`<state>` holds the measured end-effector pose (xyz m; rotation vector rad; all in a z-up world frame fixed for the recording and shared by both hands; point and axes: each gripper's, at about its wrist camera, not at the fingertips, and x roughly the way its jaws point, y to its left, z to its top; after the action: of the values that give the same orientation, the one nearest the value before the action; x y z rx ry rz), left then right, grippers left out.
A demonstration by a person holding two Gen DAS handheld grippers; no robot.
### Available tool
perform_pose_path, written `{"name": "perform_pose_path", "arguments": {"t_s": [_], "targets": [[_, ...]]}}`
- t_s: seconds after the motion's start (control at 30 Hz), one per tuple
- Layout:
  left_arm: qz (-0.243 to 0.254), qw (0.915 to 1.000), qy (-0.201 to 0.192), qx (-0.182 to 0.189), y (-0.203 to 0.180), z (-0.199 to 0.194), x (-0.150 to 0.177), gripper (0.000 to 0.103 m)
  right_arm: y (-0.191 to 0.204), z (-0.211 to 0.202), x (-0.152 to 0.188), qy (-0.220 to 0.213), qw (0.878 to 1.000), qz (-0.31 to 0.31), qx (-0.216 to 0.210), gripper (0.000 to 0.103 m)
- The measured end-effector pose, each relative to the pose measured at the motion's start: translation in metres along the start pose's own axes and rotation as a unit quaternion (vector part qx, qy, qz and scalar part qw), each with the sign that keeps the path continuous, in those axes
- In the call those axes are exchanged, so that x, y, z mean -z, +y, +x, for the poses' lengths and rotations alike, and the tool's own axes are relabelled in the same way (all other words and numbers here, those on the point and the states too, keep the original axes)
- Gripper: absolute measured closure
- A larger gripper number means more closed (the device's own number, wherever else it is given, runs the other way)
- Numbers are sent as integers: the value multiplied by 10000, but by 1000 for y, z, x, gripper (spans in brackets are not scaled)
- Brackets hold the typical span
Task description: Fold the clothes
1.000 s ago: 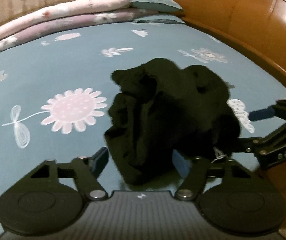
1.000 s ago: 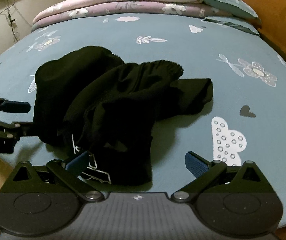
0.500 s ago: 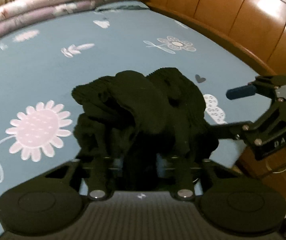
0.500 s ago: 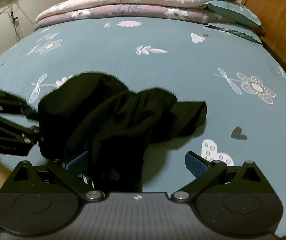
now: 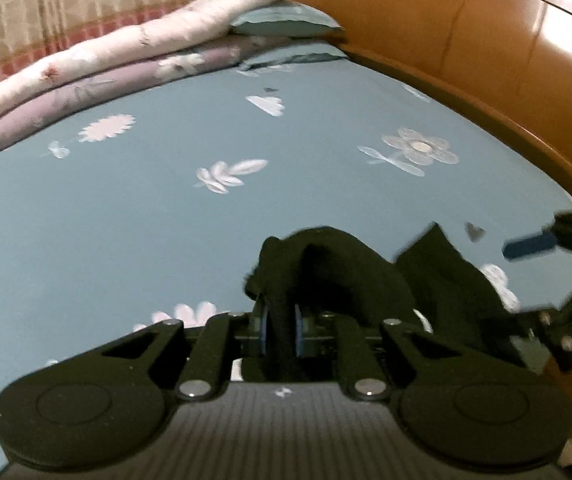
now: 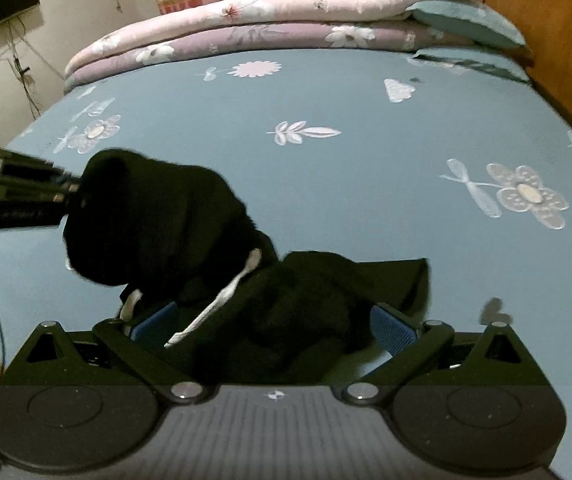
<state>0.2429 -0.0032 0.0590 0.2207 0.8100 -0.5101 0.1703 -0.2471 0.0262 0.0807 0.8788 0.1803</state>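
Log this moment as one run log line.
left gripper: shut on black garment | right gripper: open, garment between fingers | bed sheet: garment bunched

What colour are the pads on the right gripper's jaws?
Blue textured pads, clearest in the right wrist view.

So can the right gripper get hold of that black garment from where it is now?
Probably yes. The right gripper is open with the black garment bunched between its fingers, nothing blocking; the left gripper already clamps another fold.

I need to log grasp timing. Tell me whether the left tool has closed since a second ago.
Yes. The left tool, open around the black garment a second ago, is now shut on a fold of it, lifted above the blue floral bedsheet.
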Motion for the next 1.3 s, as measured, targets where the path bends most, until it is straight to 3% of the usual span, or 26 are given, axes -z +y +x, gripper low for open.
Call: {"name": "perform_pose_path", "arguments": {"t_s": [0.13, 0.33, 0.47, 0.53, 0.63, 0.7, 0.87, 0.93, 1.13, 1.27, 1.3], "targets": [[-118, 9998, 133, -55, 13, 14, 4, 93, 3, 27, 2, 317, 9990, 96, -313, 0], [-240, 9994, 252, 64, 31, 19, 20, 93, 5, 58, 16, 748, 9966, 203, -279, 0], [-269, 9991, 276, 185, 42, 21, 29, 92, 8, 71, 29, 626, 9979, 48, -160, 0], [-248, 9989, 264, 303, 48, 21, 30, 92, 8, 81, 35, 874, 9961, -21, 90, 0], [-224, 9982, 259, 485, 56, 21, 30, 91, 0, 97, 35, 1527, 9855, 679, 293, 0], [-209, 9976, 255, 606, 61, 21, 31, 91, -9, 93, 39, 1477, 9803, 1306, 130, 0], [-186, 9935, 243, 1098, 74, 20, 26, 85, 15, 52, 37, 987, 9900, 984, 235, 2], [-196, 9906, 225, 1332, 79, 19, 23, 69, 14, 42, 32, 837, 9904, 1065, 258, 2], [-473, 9787, 179, 1991, 91, 24, 2, 40, 13, 14, 18, 384, 9901, 1306, 327, 2], [-754, 9675, 476, 2366, 93, 41, -7, 34, 12, -5, 9, 82, 9885, 1465, 373, 2], [-768, 9681, 540, 2325, 91, 43, -5, 33, 10, -5, 7, 38, 9880, 1495, 378, 2]]}}
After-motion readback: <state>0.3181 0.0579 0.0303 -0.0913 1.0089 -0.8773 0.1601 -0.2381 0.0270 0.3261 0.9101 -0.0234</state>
